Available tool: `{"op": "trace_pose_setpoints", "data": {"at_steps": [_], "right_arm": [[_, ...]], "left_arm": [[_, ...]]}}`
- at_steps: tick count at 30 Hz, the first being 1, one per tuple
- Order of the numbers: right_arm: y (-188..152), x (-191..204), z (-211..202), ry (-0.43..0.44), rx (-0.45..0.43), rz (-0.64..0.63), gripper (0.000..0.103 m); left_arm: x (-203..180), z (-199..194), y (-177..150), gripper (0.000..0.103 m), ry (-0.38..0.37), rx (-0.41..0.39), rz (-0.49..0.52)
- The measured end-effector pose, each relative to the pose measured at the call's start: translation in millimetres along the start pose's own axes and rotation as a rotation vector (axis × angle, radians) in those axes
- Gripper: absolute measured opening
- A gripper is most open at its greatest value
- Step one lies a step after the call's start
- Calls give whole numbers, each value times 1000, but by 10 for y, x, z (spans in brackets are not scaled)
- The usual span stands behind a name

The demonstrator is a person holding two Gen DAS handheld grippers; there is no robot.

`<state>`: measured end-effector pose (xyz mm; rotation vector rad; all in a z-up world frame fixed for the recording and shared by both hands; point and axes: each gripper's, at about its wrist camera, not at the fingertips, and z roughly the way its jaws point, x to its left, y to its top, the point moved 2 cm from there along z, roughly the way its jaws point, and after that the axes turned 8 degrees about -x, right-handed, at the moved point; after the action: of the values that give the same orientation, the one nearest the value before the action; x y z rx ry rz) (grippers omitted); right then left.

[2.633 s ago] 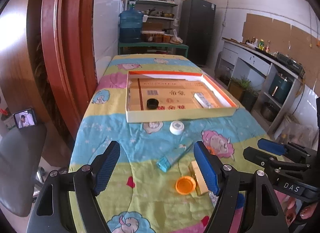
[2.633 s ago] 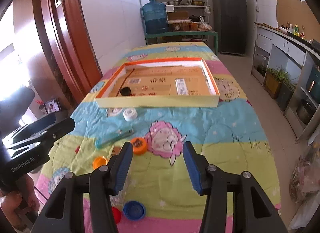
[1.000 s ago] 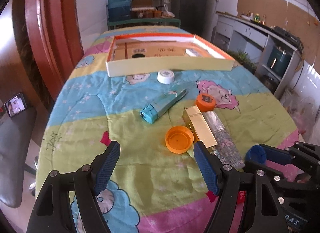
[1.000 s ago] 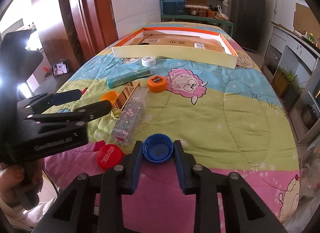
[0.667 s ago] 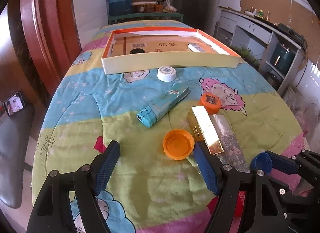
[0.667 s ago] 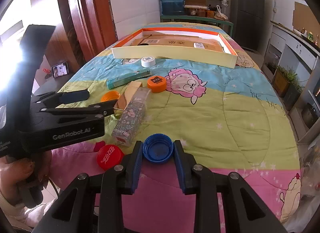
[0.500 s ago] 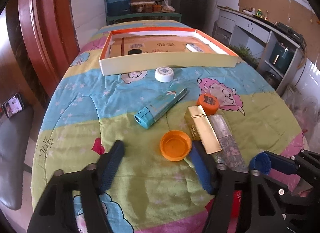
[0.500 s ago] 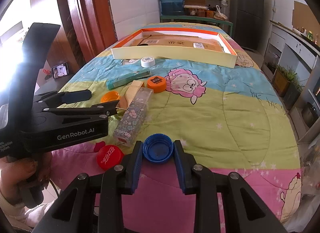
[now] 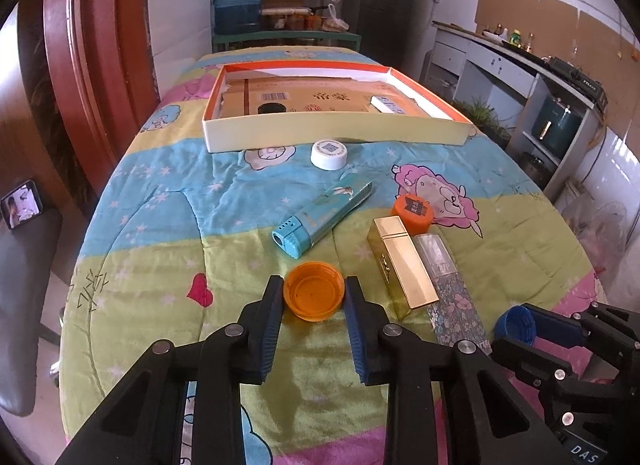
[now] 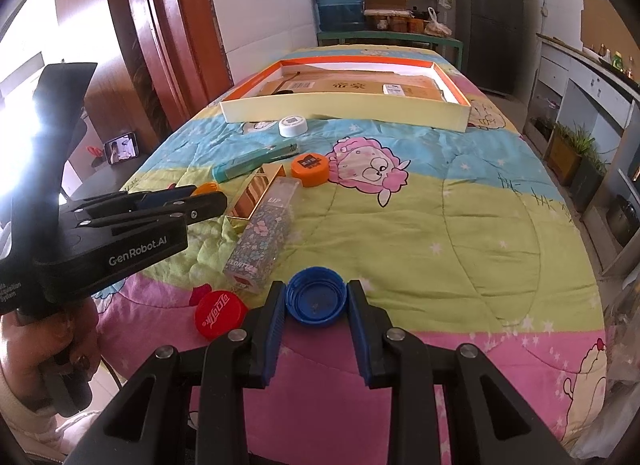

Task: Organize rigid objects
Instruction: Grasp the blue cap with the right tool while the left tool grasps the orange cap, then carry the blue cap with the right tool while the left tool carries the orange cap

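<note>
Orange cap lies open-side up, ribbed rim.

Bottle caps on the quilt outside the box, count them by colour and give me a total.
Orange: 2, the open orange cap in the left hand-held gripper, and the labelled orange cap.
Blue: 1, the blue cap in the right hand-held gripper.
Red: 1, the red cap.
White: 1, the white cap.
Total: 5
</note>
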<state>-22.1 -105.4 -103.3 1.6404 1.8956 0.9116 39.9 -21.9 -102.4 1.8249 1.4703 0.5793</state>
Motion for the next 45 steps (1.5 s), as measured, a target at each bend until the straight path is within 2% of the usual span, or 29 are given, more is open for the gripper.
{"op": "trace_pose_setpoints", "data": {"at_steps": [15,45], "right_arm": [[128,-49,-50,-12,-31,0,31],[557,-16,-22,6,-100,-21,31]], "left_arm": [[74,-136,142,31,34,-30,-16],[-38,-260,447,31,16,-96,-12]]}}
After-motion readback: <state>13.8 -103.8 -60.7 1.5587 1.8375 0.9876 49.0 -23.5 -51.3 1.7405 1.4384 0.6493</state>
